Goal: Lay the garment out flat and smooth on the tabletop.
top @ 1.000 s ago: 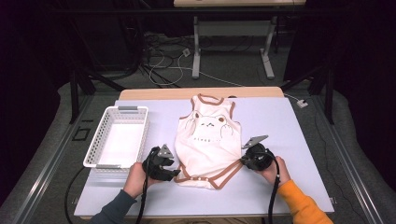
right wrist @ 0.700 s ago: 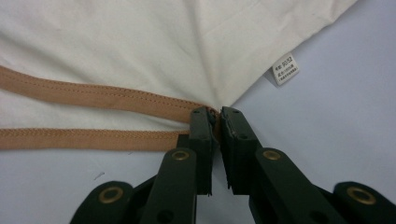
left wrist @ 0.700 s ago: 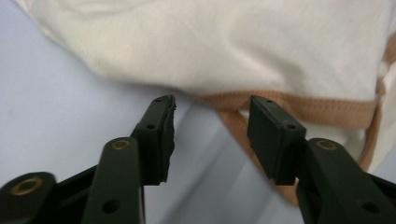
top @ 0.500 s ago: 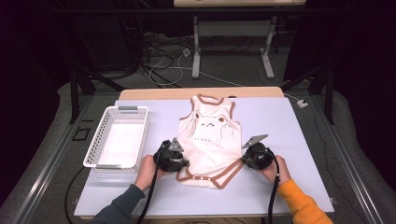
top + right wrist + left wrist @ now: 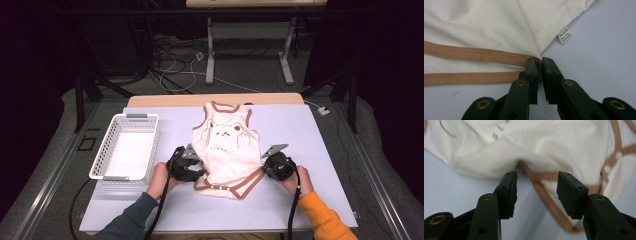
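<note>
A cream baby bodysuit point(image 5: 227, 150) with brown trim and a bear face lies flat on the pale table point(image 5: 310, 130), neck away from me. My left gripper point(image 5: 200, 172) sits at its lower left edge. In the left gripper view the gripper point(image 5: 536, 185) is open and its jaws have just been opening. The brown hem point(image 5: 544, 192) lies on the table between the jaws, not pinched. My right gripper point(image 5: 265, 167) is at the lower right edge. In the right gripper view that gripper point(image 5: 540, 62) is shut on the corner of the bodysuit point(image 5: 486, 25), where the brown band ends.
A white mesh basket point(image 5: 148, 145) stands on the table's left part, close to my left hand. A small white care label point(image 5: 564, 35) sticks out of the garment's side seam. Beyond the far edge are table legs and cables on the floor.
My left gripper has shifted a little to the right, up against the bodysuit's lower left edge. The right gripper has stayed where it was, still holding its corner.
</note>
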Motion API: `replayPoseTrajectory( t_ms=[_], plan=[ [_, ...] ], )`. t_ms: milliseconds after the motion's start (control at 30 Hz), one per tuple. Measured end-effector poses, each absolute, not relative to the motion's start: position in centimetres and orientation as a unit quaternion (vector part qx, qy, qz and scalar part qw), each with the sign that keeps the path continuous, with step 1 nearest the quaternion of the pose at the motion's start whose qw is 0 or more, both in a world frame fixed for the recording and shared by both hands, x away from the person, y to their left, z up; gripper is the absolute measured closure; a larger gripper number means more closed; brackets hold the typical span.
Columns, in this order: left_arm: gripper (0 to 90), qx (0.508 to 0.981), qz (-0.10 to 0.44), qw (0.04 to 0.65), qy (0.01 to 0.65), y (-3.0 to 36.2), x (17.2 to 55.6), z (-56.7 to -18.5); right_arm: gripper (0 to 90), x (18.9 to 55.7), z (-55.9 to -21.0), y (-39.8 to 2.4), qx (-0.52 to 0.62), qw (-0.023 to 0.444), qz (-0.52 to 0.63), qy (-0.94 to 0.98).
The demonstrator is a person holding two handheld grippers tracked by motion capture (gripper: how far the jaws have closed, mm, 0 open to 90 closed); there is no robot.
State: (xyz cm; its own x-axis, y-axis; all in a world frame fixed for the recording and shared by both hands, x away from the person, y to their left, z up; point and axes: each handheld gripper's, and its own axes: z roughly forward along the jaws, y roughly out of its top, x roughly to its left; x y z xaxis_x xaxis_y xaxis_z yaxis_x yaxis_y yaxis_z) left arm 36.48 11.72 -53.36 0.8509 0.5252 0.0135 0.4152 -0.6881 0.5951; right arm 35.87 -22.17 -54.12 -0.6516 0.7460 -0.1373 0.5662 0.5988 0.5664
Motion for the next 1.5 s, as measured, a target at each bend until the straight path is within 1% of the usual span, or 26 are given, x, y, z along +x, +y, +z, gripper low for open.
replayPoseTrajectory(
  t_ms=[33, 100, 167, 200, 300, 367, 433, 467, 533, 767, 1000, 1267, 1333, 1400, 1500],
  plan=[
    [51.4, 0.917, 0.087, 0.289, 0.261, 12.0, 36.4, -53.6, 83.4, 35.8, -54.0, -22.2, 0.374, 0.180, 0.238, 0.878],
    [52.3, 0.919, 0.071, 0.279, 0.268, 11.9, 36.7, -54.4, 83.3, 35.9, -54.1, -22.1, 0.375, 0.176, 0.239, 0.878],
    [52.8, 0.911, 0.045, 0.301, 0.278, 11.7, 37.2, -54.7, 83.3, 35.9, -54.1, -22.0, 0.378, 0.178, 0.244, 0.875],
    [53.3, 0.909, 0.043, 0.302, 0.283, 11.4, 37.3, -54.7, 83.3, 35.9, -54.1, -22.0, 0.378, 0.178, 0.242, 0.876],
    [58.9, 0.907, 0.066, 0.299, 0.288, 10.7, 37.0, -54.8, 83.3, 36.0, -54.1, -22.1, 0.374, 0.173, 0.238, 0.880],
    [68.3, 0.904, 0.061, 0.307, 0.291, 10.7, 36.8, -54.9, 83.3, 36.0, -54.2, -22.1, 0.376, 0.176, 0.243, 0.877],
    [82.6, 0.903, 0.054, 0.316, 0.285, 10.7, 36.7, -55.0, 83.4, 35.9, -54.1, -22.0, 0.376, 0.182, 0.240, 0.876],
    [85.5, 0.903, 0.055, 0.317, 0.284, 10.6, 36.6, -55.0, 83.4, 35.8, -54.0, -22.0, 0.376, 0.182, 0.237, 0.877],
    [87.3, 0.903, 0.057, 0.318, 0.283, 10.6, 36.4, -55.0, 83.5, 35.8, -54.0, -22.0, 0.373, 0.183, 0.239, 0.878],
    [88.0, 0.909, 0.056, 0.317, 0.266, 11.0, 34.8, -54.5, 83.6, 35.6, -53.4, -22.3, 0.372, 0.188, 0.245, 0.876],
    [87.8, 0.912, 0.071, 0.320, 0.248, 11.5, 32.7, -53.5, 83.7, 35.7, -53.7, -22.5, 0.376, 0.196, 0.233, 0.875],
    [86.1, 0.914, 0.065, 0.311, 0.251, 12.7, 32.7, -53.3, 83.7, 35.8, -53.8, -22.5, 0.377, 0.201, 0.221, 0.876],
    [83.9, 0.912, 0.071, 0.312, 0.256, 12.9, 32.8, -53.2, 83.7, 35.8, -53.9, -22.5, 0.377, 0.202, 0.227, 0.875],
    [79.4, 0.911, 0.084, 0.307, 0.261, 13.0, 33.1, -53.2, 83.6, 35.8, -53.8, -22.5, 0.376, 0.200, 0.219, 0.878],
    [69.4, 0.904, 0.096, 0.307, 0.281, 13.3, 33.8, -53.2, 83.6, 35.8, -53.9, -22.5, 0.377, 0.200, 0.221, 0.877]
  ],
)
